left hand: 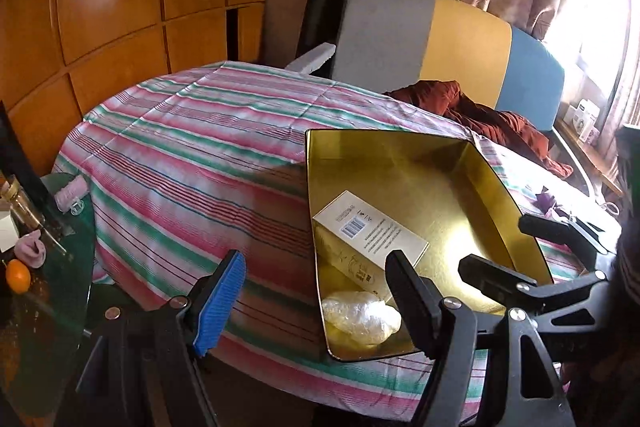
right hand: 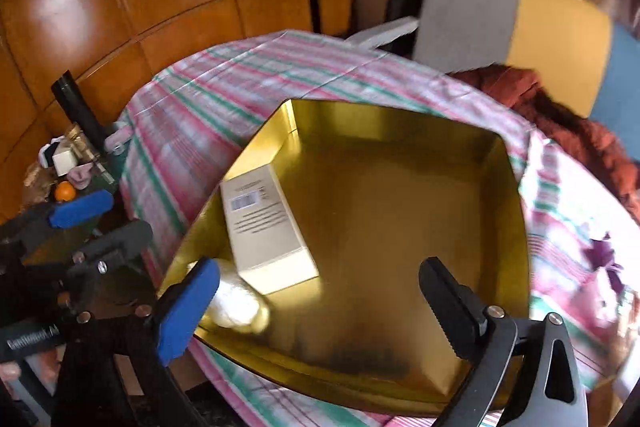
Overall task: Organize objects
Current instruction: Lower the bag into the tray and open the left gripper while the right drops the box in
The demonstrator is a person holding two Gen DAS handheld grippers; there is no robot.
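A white box [right hand: 266, 227] lies flat inside a shiny gold tray [right hand: 400, 187]. The tray sits on a bed with a pink, green and white striped cover [left hand: 192, 147]. The box is long and thin. Its long side runs from the near part of the tray toward the far left wall of the tray. Its top is white with a bar code and small lines of print. Its side looks gold in the left wrist view. Just beside its near end lies a small crumpled lump of clear plastic [left hand: 360, 315], also in the tray.

The right gripper [right hand: 316, 311] tilts down over the near part of the tray. Its jaws are spread wide and nothing is between them. Its blue pad is close to the plastic lump, and its black finger hangs over the bare gold floor.

The left gripper [left hand: 316, 299] also tilts down, at the near left edge of the tray. Its jaws are wide apart and hold nothing. Its blue pad is over the striped cover and its black finger is over the tray.

A red-brown blanket [left hand: 480, 111] lies farther back on the bed. To the left stands a small glass desk [left hand: 48, 291] with an orange [left hand: 18, 275] on it.
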